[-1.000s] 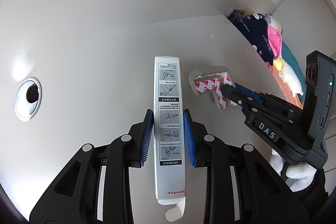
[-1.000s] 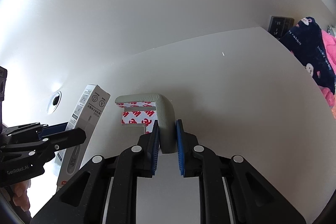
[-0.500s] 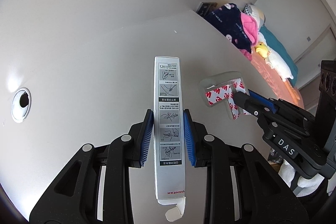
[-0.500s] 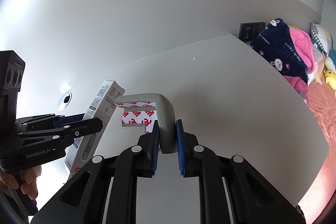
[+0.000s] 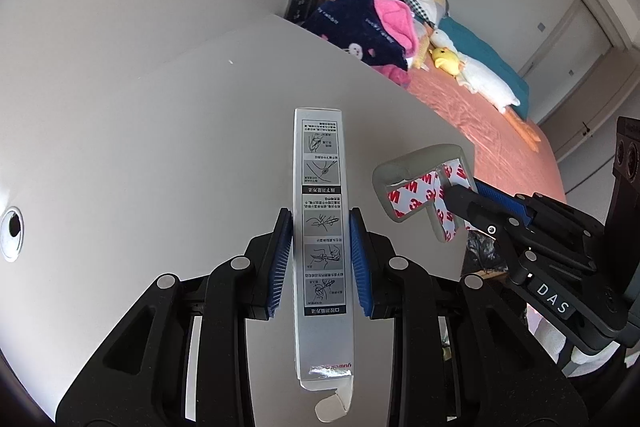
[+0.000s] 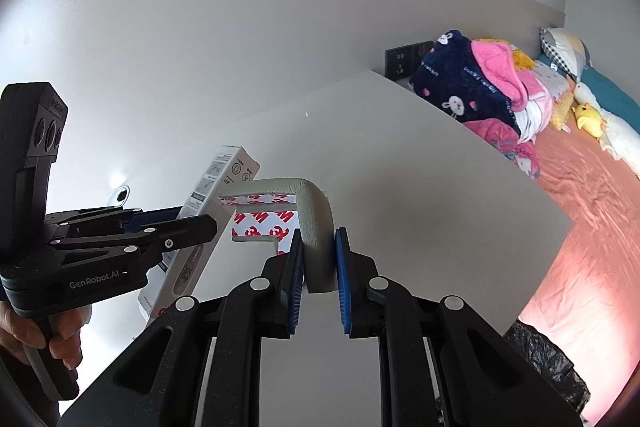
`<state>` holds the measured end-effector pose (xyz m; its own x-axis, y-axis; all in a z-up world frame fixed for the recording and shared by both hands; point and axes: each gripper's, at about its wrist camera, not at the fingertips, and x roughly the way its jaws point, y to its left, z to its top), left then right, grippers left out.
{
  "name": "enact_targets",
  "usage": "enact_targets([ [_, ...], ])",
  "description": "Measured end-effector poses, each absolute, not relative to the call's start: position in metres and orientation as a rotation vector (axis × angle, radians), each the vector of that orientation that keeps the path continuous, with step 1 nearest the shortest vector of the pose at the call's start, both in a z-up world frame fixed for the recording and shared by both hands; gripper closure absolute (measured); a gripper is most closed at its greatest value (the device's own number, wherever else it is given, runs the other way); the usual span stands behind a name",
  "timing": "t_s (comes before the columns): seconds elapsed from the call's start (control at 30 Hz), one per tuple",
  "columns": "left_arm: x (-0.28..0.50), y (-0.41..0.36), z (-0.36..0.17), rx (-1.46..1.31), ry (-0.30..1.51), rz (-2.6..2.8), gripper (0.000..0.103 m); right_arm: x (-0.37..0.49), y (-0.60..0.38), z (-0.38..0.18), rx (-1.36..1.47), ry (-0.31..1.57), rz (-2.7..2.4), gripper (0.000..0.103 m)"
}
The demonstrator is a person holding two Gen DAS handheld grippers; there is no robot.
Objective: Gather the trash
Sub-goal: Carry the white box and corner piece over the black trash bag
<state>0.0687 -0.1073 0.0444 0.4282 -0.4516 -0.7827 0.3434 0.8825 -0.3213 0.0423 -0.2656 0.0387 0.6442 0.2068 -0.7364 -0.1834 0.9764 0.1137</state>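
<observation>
My left gripper (image 5: 320, 223) is shut on a long white carton (image 5: 322, 227) printed with instruction drawings, held lengthwise above the white desk (image 5: 160, 155); its bottom flap hangs loose. In the right wrist view the same carton (image 6: 216, 195) shows at the left, clamped by the left gripper (image 6: 200, 225). My right gripper (image 6: 318, 239) is shut on a grey L-shaped corner guard (image 6: 316, 223) backed with red-and-white adhesive tape. In the left wrist view that corner guard (image 5: 416, 187) hangs at the right, in the right gripper (image 5: 460, 193), near the desk's right edge.
A black bin bag (image 6: 548, 367) sits below the desk's right edge. Beyond it lies a bed (image 5: 492, 131) with an orange sheet, a pile of clothes (image 5: 360, 27) and soft toys. A round cable hole (image 5: 11, 233) is at the desk's left. A hand (image 6: 60, 339) grips the left handle.
Both grippers have lifted and swung right with their loads. The bed and the bin bag have come into view, and the cable hole has slid to the left edge.
</observation>
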Motion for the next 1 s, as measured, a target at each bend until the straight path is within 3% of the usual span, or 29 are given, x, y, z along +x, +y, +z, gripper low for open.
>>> enact_targets([
  [1.0, 0.033, -0.273, 0.06, 0.086, 1.005, -0.864, 0.074, -0.073, -0.408, 0.056, 0.174, 0.784, -0.131, 0.087],
])
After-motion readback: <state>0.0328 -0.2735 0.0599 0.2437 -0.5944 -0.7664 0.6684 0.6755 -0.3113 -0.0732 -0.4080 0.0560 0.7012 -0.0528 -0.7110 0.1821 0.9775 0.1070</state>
